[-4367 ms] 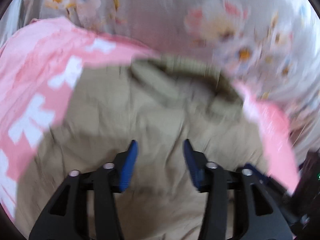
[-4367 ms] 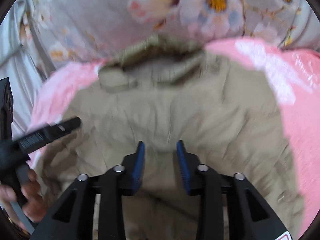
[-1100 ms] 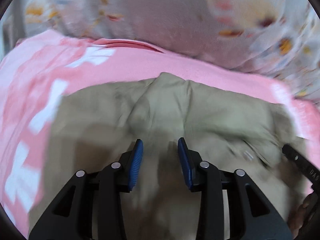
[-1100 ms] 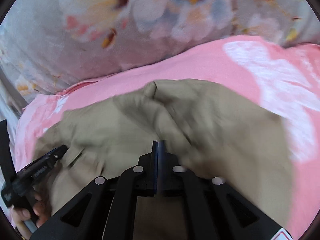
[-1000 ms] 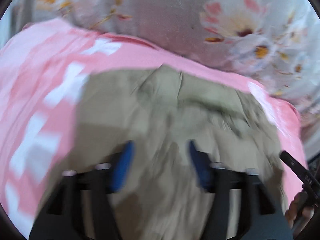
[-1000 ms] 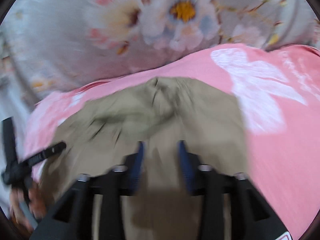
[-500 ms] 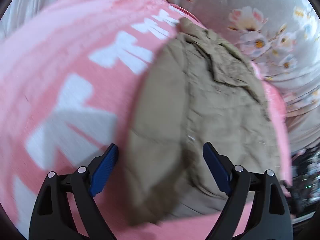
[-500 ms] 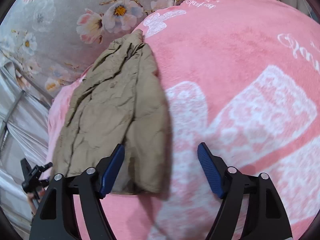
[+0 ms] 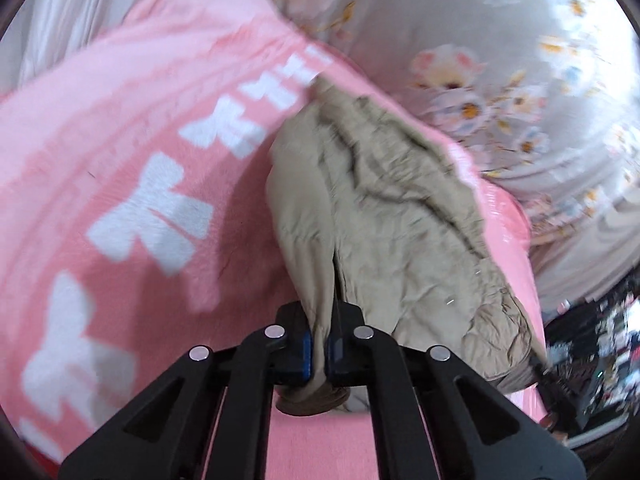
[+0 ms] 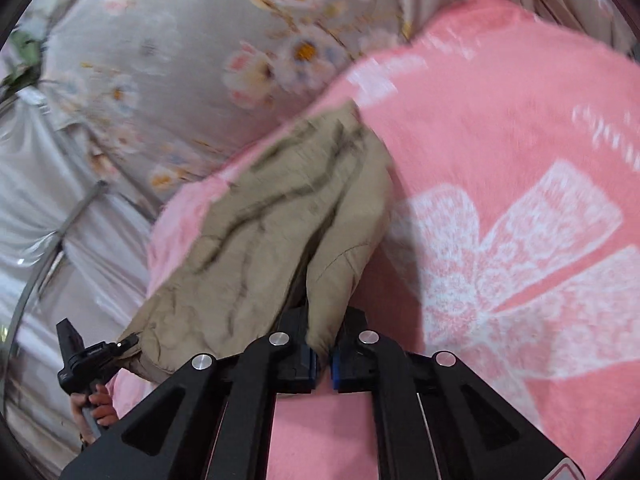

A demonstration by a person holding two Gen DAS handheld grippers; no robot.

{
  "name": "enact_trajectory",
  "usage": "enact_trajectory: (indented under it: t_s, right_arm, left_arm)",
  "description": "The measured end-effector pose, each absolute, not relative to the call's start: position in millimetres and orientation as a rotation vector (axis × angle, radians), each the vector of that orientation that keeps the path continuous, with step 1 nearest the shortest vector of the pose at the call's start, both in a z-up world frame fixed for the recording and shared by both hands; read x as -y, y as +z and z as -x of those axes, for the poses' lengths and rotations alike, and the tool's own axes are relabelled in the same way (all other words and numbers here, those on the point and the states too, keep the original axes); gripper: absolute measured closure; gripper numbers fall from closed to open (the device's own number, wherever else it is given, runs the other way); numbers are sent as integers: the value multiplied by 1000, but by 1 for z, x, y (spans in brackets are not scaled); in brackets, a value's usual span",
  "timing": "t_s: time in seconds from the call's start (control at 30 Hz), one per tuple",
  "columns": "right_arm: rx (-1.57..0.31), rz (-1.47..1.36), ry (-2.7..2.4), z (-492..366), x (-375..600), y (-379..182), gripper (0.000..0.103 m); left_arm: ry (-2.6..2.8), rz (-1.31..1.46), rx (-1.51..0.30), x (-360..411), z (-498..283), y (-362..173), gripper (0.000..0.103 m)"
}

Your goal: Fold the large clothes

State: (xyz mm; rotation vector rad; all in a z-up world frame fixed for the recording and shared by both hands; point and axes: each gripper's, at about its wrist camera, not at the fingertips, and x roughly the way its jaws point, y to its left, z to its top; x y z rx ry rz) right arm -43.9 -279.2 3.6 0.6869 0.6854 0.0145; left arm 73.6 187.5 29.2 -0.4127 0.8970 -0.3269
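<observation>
We find the left gripper (image 9: 318, 354) with its jaws pressed together on a fold of the khaki jacket (image 9: 384, 216), the cloth pinched between the blue pads (image 9: 306, 354) and a darker cuff-like end bunched just below them. We find the right gripper (image 10: 323, 356) likewise clamped on another edge of the jacket (image 10: 280, 232), a rounded lobe of fabric running down between its blue pads (image 10: 335, 364). From both pinch points the garment stretches away, crumpled and partly doubled over itself, and lies on the pink blanket (image 9: 132, 128) patterned with white bows, which covers the bed. Its far end reaches the blanket's edge, next to a grey floral sheet (image 9: 480, 60) beyond. In the right wrist view the left gripper appears at the lower left, held in the person's hand (image 10: 98, 408), touching the jacket's near corner. We note no containers in either view. Both pictures are motion-blurred; the jacket's collar, sleeves and fastening cannot be told apart with confidence, and its underside is hidden. The dark clutter (image 9: 592, 340) at the right edge of the left wrist view is too blurred to identify.
</observation>
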Motion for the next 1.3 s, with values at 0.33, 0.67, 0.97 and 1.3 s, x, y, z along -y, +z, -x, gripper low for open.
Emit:
enact_trajectory:
  t_s: [0.33,0.67,0.97,1.3]
  right_arm:
    - [-325,-538,69,134,276,133,98]
    - [-469,-526,-116,-49,315,104,99]
    - [-674,-565,-259,-152,317,20,99]
    - [-806,-522,-293,-180,307,-47,99]
  left_arm:
    - [-412,436,-611,-227,24,143,100]
    - [-196,248,-656,-166,-136,125,99]
    - [-49,155,-842,-132,-246,26,98]
    - [-54,142,-891,-126,-267,-40,96]
